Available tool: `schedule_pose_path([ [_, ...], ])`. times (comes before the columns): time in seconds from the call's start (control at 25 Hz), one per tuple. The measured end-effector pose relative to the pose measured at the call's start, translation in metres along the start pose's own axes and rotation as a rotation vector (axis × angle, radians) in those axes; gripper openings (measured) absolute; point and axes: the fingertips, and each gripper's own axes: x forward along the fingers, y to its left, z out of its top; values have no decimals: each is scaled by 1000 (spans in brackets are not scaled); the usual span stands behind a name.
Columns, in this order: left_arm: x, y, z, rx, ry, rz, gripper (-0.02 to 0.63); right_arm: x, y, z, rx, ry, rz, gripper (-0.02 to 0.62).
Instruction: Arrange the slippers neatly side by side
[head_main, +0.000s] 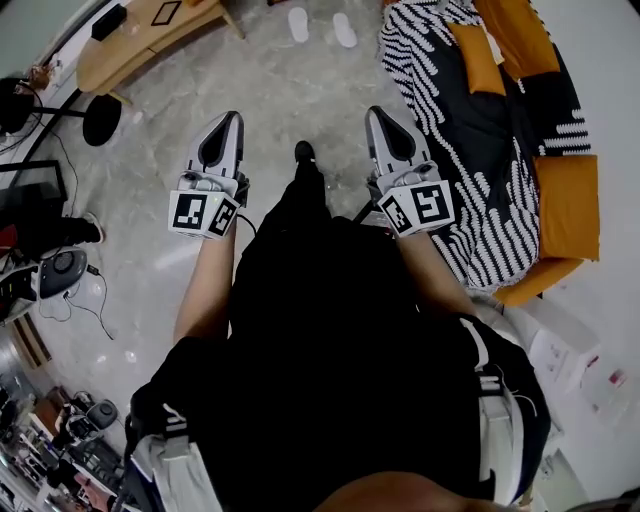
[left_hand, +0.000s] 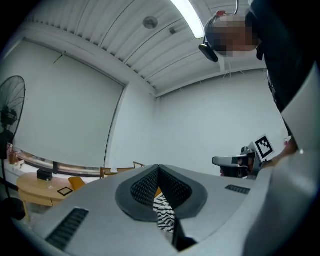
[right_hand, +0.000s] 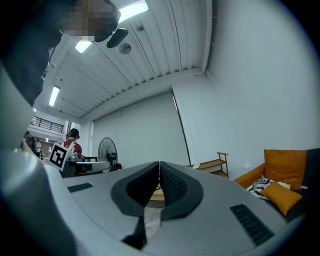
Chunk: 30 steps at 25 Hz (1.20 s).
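Two white slippers (head_main: 299, 24) (head_main: 344, 29) lie apart on the grey floor at the top of the head view, far from both grippers. My left gripper (head_main: 234, 117) points forward at the left, its jaws pressed together with nothing between them. My right gripper (head_main: 373, 111) is held level with it at the right, also shut and empty. In the left gripper view the tips (left_hand: 158, 167) meet and aim up at the walls and ceiling. The right gripper view shows its tips (right_hand: 159, 163) meeting too. Neither gripper view shows the slippers.
An orange sofa (head_main: 567, 205) with a black-and-white striped blanket (head_main: 450, 110) stands at the right. A round wooden table (head_main: 140, 35) is at the upper left, a floor fan's base (head_main: 101, 119) beside it. Cables and gear lie along the left edge. Another person stands far off (right_hand: 72, 139).
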Motion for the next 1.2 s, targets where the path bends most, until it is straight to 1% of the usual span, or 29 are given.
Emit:
schedule_pose_path([
  [0.12,19,12,-6,-10,4,-5,14,22,-6,-1,-8,11,19,31],
  [0.28,50,39,-13,-42,3,8,14,58,-25,-10,-19,60,37,32],
  [0.6,130,93,-13,-28,7,-9,14,134,-68,-8,-29,89,12,31],
  [0.88,198,136,-13,-78,15,-45,14,200,-102,0,-29,97,-31,32],
  [1.08,237,156,-7,-74,-10,-86,14,236,-121,3,-56,101,-53,32],
  [1.2,254,174,-8,-73,-13,-91,14,253,-130,4,-63,101,-64,32],
])
